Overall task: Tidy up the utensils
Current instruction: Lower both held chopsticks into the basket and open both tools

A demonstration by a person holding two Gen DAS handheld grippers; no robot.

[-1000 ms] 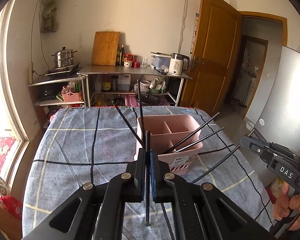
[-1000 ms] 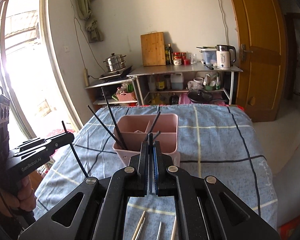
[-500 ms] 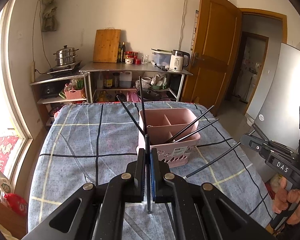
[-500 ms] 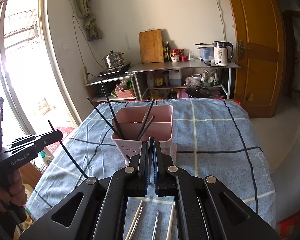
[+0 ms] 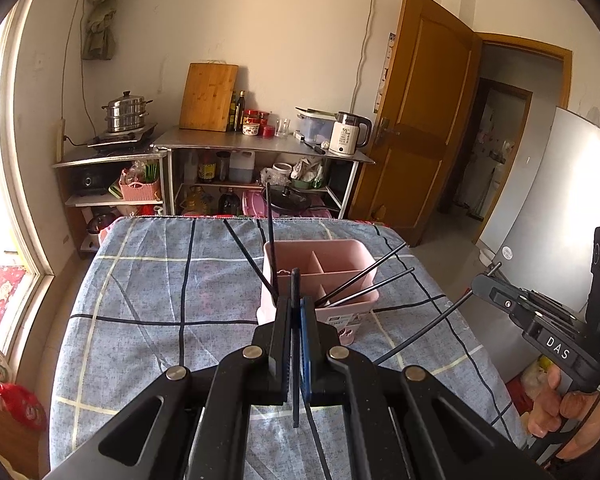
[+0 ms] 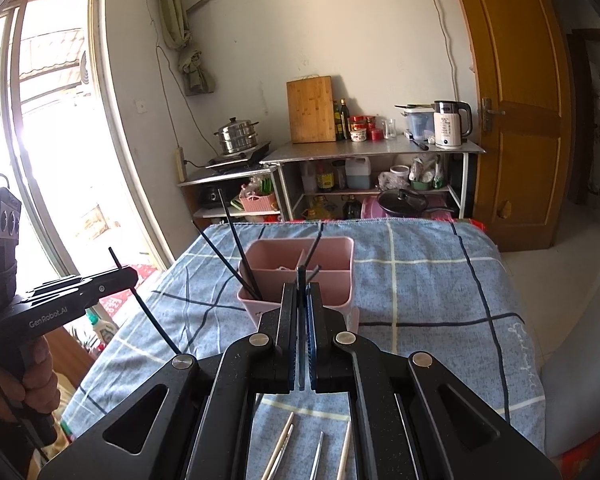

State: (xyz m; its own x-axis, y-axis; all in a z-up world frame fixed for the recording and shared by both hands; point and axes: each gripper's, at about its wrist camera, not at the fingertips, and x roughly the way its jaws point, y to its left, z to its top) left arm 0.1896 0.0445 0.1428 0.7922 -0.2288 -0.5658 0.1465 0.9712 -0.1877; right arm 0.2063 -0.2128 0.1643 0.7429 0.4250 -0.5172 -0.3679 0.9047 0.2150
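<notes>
Left gripper [image 5: 295, 304]: tongs pressed together on one black chopstick [image 5: 295, 344], held upright between the pads, tip above them. Poised over the near edge of the table, just short of the caddy.

Right gripper [image 6: 302, 292]: tongs likewise clamped on a second black chopstick [image 6: 301, 320], upright, its tip in line with the caddy's near rim. From the left camera this gripper appears at the right edge with its stick slanting down toward the cloth.

Pink utensil caddy [image 5: 320, 276]: divided plastic box, standing mid-table on the cloth. Four black chopsticks in caddy [image 5: 360, 280], two leaning left and two leaning right from the near compartment; their splayed ends cross the space directly ahead of both grippers.

Loose pale chopsticks [image 6: 284, 444]: several lying on the cloth below the right gripper, partly hidden by its frame; exact number cannot be told.

Blue checked tablecloth [image 5: 148, 300]: covers the table.

Surroundings beyond the table: steel shelving unit [image 6: 372, 148] with wooden cutting board [image 6: 311, 109] leaning on the wall, white electric kettle [image 6: 448, 124], bottles and jars; steel steamer pot [image 6: 238, 140] on a lower stand; black pan [image 6: 402, 202] on the bottom shelf. Wooden door [image 6: 516, 100] to the right, bright window [image 6: 56, 128] to the left.
</notes>
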